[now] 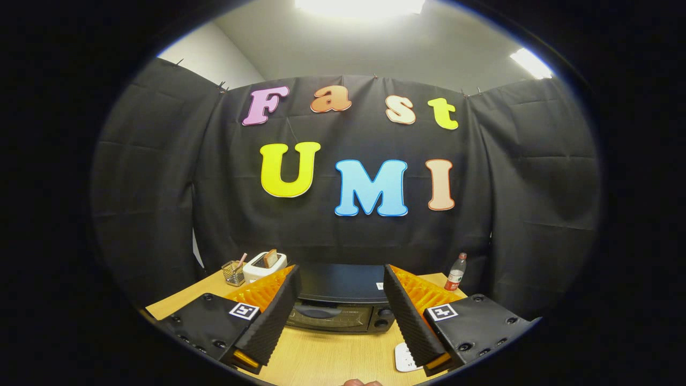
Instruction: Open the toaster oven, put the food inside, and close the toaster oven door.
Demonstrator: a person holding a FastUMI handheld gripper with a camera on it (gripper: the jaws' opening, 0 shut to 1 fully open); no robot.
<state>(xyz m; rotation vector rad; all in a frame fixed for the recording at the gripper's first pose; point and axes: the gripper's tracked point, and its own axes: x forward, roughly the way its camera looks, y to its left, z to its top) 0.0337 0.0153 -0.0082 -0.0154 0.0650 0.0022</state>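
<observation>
A black toaster oven [338, 303] sits on the wooden table [332, 356], straight ahead of my gripper [340, 281] and framed between its two fingers. Its door is shut, with the handle [318, 310] across the top of the glass and two knobs [383, 317] at the right. My gripper is open, its black ribbed pads [276, 316] wide apart with nothing between them. It hangs above the table, some way short of the oven. A small brownish thing [362, 382] peeks in at the table's near edge; what it is I cannot tell.
A white pop-up toaster [263, 266] with a slice of bread in it stands at the back left, beside a wire mesh cup [233, 272]. A bottle with a red label [456, 272] stands at the back right. A white flat object [404, 358] lies by the right finger.
</observation>
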